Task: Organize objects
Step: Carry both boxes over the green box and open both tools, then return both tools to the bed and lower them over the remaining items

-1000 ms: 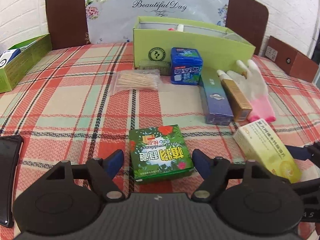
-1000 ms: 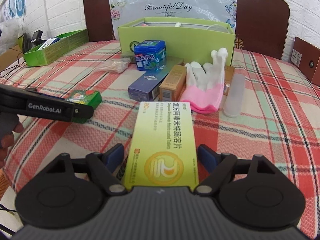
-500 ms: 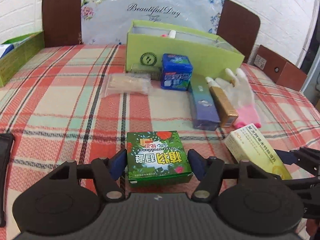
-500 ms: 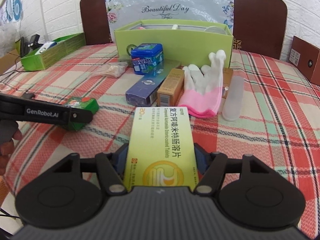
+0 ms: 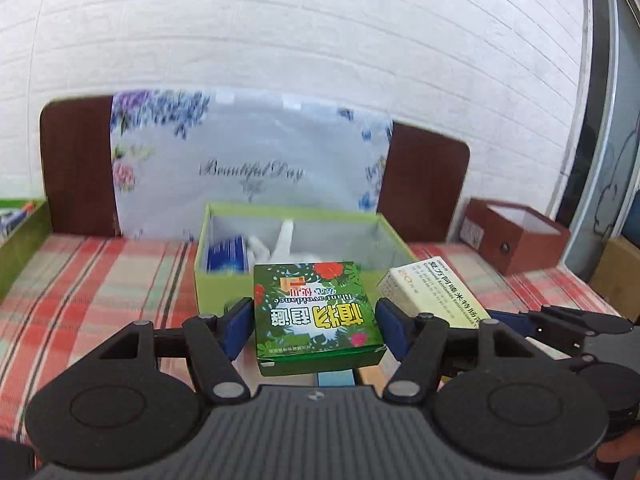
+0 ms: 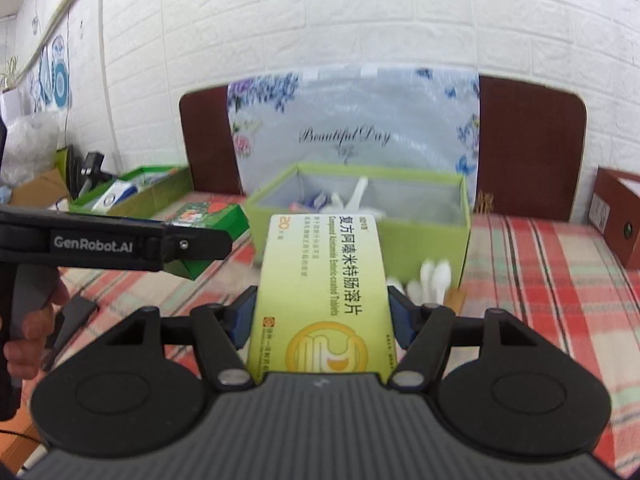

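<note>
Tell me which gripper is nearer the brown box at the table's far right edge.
Right. The right gripper, shut on the yellow box, is on the side of the brown box. The left gripper, shut on the green box, is farther away beside it.

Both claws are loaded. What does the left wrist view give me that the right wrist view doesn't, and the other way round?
Left wrist only: the printed top of the green box clamped in the left claw, and the white inside of the brown box.

Right wrist only: the yellow box's full face in the right claw, the white glove on the cloth, and the far green tray.

Both: each claw shut on its box, and the open light-green bin ahead.
</note>
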`<state>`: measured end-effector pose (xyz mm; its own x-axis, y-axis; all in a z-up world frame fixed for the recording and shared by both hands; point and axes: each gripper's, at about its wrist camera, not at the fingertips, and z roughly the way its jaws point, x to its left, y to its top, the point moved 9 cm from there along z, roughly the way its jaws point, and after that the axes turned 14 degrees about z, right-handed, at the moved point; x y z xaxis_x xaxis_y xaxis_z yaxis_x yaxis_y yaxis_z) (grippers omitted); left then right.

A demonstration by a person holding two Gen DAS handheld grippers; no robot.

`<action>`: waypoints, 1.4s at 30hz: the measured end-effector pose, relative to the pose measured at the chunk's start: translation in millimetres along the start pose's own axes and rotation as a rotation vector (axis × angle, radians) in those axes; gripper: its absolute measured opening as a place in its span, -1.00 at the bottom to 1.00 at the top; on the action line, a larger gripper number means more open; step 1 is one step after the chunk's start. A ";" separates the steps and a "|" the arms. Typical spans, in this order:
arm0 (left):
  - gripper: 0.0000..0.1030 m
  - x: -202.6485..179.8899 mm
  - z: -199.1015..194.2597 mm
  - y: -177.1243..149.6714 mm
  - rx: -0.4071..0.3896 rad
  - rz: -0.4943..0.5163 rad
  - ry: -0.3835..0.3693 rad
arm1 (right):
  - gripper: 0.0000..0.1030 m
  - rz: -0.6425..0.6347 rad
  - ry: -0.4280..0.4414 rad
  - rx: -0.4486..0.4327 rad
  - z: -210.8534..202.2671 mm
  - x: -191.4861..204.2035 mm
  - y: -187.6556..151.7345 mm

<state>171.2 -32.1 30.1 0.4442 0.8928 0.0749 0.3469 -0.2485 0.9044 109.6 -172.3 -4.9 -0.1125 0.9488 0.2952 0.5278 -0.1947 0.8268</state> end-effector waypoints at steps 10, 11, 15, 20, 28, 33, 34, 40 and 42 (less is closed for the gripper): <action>0.33 42.5 81.0 50.3 0.030 -0.033 0.063 | 0.26 -0.054 -0.098 -0.078 86.0 -25.5 78.2; 0.33 46.2 89.0 52.9 0.031 -0.049 0.059 | 0.27 -0.053 -0.104 -0.080 95.3 -27.1 81.6; 0.33 59.3 120.6 57.6 0.034 -0.114 0.034 | 0.27 -0.083 -0.141 -0.068 132.1 -33.3 87.7; 0.33 63.4 149.9 57.2 0.050 -0.082 0.051 | 0.27 -0.068 -0.169 -0.046 171.2 -45.9 90.1; 0.89 77.8 171.6 40.0 0.079 -0.093 0.093 | 0.72 -0.128 -0.161 -0.028 200.8 -50.4 84.3; 0.89 78.8 155.2 37.1 0.065 -0.088 0.084 | 0.86 -0.172 -0.184 -0.051 190.9 -56.0 78.0; 0.89 76.2 148.2 40.0 0.057 -0.078 0.077 | 0.90 -0.172 -0.183 -0.060 186.1 -56.1 78.9; 0.89 58.8 90.1 48.1 0.009 -0.081 0.069 | 1.00 -0.174 -0.153 -0.158 125.5 -47.8 89.1; 0.89 52.0 67.6 39.6 0.023 -0.090 0.075 | 1.00 -0.177 -0.159 -0.177 99.7 -46.4 83.7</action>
<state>263.9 -20.8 41.4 0.3472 0.9374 0.0255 0.4021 -0.1734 0.8990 242.9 -207.7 2.8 -0.0494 0.9962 0.0715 0.3547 -0.0495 0.9337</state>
